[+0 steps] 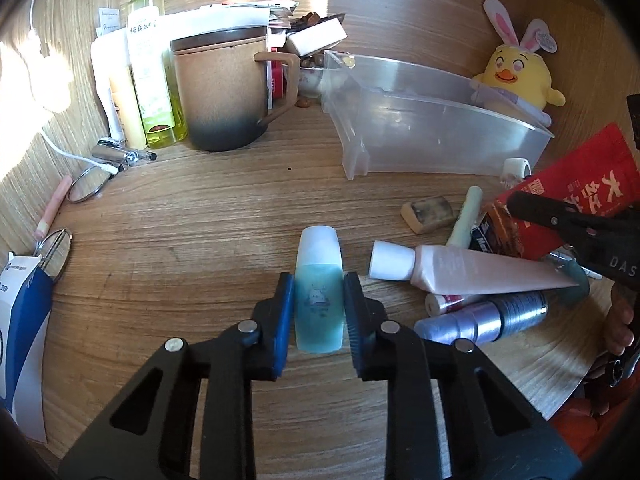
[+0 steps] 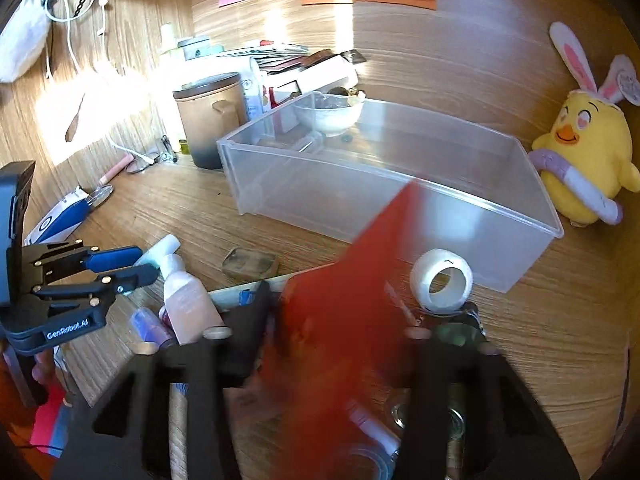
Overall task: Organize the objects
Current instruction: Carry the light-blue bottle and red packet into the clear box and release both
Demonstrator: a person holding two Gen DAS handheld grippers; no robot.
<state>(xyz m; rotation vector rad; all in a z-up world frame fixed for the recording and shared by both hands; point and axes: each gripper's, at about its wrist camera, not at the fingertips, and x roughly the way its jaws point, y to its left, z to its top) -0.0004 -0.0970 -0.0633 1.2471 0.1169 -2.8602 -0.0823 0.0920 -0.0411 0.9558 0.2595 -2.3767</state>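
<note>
The left hand-held gripper (image 1: 319, 300) has its blue pads (image 1: 285, 312) pressed against both sides of a small blue bottle (image 1: 319, 296) with a pale frosted cap, the bottle pointing away along the fingers; whether it rests on the wooden table (image 1: 200, 220) or is just above it cannot be told. The right hand-held gripper (image 2: 336, 344) is closed on a red packet (image 2: 340, 304), which rises blurred between its dark fingers and hides part of the view; from the left wrist camera the same packet shows white printed characters and sits above the pile at the right. Just right of the blue bottle lies a pink tube (image 1: 460, 270) with a white cap, resting across a silver-blue cylinder (image 1: 484, 318). Beyond them are a pale green stick (image 1: 466, 216) and a worn eraser (image 1: 428, 210). A clear plastic bin (image 2: 400, 200) stands open on the table behind the pile, with a roll of white tape (image 2: 442, 280) close to its front wall. A yellow plush chick (image 2: 588, 152) with rabbit ears sits right of the bin. At the far left are a brown lidded mug (image 1: 224, 88) and a yellow-green spray bottle (image 1: 150, 64).
</note>
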